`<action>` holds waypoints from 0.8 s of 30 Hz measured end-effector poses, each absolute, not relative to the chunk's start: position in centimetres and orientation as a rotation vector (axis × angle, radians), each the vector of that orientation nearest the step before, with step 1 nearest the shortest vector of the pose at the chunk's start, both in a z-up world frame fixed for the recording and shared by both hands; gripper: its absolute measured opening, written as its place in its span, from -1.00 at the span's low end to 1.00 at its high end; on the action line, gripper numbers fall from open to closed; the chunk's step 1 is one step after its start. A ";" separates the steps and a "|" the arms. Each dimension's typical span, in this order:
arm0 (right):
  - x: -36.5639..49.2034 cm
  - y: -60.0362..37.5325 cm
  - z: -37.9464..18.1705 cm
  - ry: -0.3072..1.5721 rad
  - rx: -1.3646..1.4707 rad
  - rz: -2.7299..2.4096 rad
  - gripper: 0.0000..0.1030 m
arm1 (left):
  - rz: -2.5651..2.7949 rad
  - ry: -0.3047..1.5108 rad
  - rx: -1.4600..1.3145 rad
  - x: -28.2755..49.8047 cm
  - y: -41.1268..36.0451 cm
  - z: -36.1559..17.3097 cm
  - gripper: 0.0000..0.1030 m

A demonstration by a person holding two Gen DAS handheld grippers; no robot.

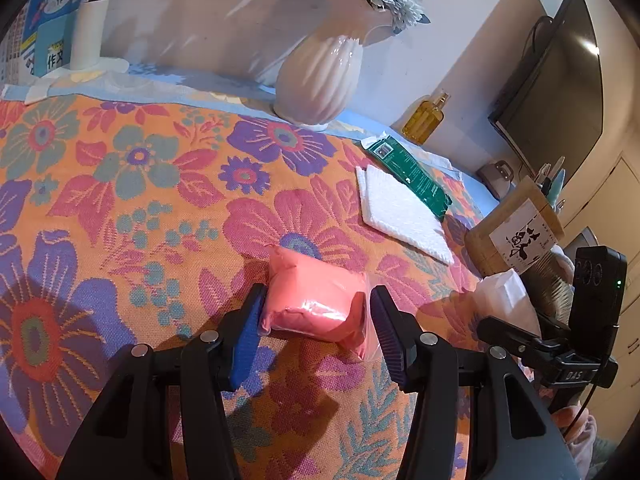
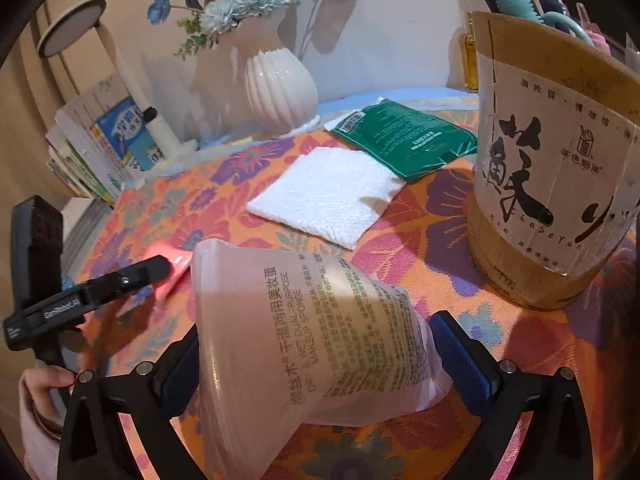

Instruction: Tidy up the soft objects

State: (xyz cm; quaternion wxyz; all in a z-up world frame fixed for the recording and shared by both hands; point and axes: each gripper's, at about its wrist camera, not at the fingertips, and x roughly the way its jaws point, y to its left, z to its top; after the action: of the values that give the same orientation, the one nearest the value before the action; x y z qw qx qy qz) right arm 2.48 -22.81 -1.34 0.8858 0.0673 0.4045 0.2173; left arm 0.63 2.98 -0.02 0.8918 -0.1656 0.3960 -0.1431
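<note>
Left wrist view: your left gripper (image 1: 316, 320) stands wide, jaws flanking the pink soft packet (image 1: 318, 300) on the floral cloth (image 1: 120, 200) — right jaw apart from it. Right wrist view: your right gripper (image 2: 320, 364) clamps the makeup sponge bag (image 2: 304, 344) — near the folded white tissue (image 2: 326, 196).

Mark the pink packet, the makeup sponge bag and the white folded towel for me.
pink packet (image 1: 316, 304), left wrist view, top face.
makeup sponge bag (image 2: 304, 344), right wrist view, printed front.
white folded towel (image 2: 324, 196), right wrist view, middle.
</note>
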 end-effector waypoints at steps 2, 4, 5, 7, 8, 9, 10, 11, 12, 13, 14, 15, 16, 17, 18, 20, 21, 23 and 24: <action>2.3 -22.7 -1.3 0.839 0.138 0.461 1.00 | -0.300 0.824 -0.324 0.7 2.6 0.0 0.15; 2.1 -22.5 -1.1 0.830 0.141 0.504 1.00 | -0.331 0.827 -0.293 0.8 1.9 0.1 0.43; 1.9 -22.4 -1.1 0.829 0.145 0.539 1.00 | -0.338 0.830 -0.270 0.8 1.4 0.2 0.53; 1.6 -21.9 -1.1 0.834 0.140 0.599 1.00 | -0.319 0.838 -0.219 0.9 0.6 0.2 0.57; 1.4 -21.5 -1.1 0.834 0.121 0.611 1.00 | -0.307 0.843 -0.189 0.9 0.2 0.2 0.61; 1.1 -21.1 -1.0 0.829 0.096 0.622 1.00 | -0.298 0.850 -0.157 0.9 -0.3 0.2 0.63; 0.9 -20.8 -0.9 0.823 0.075 0.636 1.00 | -0.290 0.856 -0.131 1.0 -0.8 0.2 0.69; 0.6 -20.5 -0.7 0.813 0.054 0.651 1.00 | -0.281 0.862 -0.102 1.0 -1.2 0.2 0.75; 0.3 -20.2 -0.6 0.800 0.035 0.663 1.00 | -0.269 0.871 -0.064 1.1 -1.8 0.1 0.78; 0.0 -20.1 -0.4 0.790 0.006 0.639 0.99 | -0.256 0.875 -0.036 1.1 -2.2 0.1 0.80; -0.1 -20.0 -0.3 0.786 -0.017 0.618 0.99 | -0.246 0.882 -0.014 1.2 -2.5 0.0 0.83; -0.3 -20.1 -0.2 0.771 -0.033 0.601 0.99 | -0.242 0.884 -0.002 1.2 -2.7 -0.1 0.85; -0.6 -20.2 0.0 0.751 -0.038 0.595 0.99 | -0.247 0.884 -0.007 1.3 -2.6 0.0 0.89; -0.8 -20.3 0.2 0.736 -0.036 0.601 0.99 | -0.254 0.880 -0.023 1.2 -2.4 0.0 0.89; -0.9 -20.7 0.4 0.718 -0.022 0.624 0.99 | -0.253 0.873 -0.044 1.1 -2.0 0.1 0.89; -1.4 -21.4 0.9 0.682 0.030 0.711 0.99 | -0.186 0.859 -0.084 1.0 -0.9 0.2 0.88; -1.7 -21.8 1.0 0.666 0.059 0.759 0.99 | -0.158 0.854 -0.124 1.0 0.1 0.2 0.88; -1.9 -22.5 1.1 0.637 0.101 0.796 1.00 | -0.176 0.838 -0.183 0.8 1.0 0.2 0.88; -1.8 -22.6 1.0 0.644 0.117 0.784 1.00 | -0.171 0.839 -0.184 0.8 1.1 0.2 0.88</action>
State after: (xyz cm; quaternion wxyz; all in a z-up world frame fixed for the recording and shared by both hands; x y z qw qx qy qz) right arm -1.77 -22.63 1.00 0.8724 0.0558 0.3081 0.3754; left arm 0.84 1.06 0.16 0.9057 -0.0889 0.4061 -0.0827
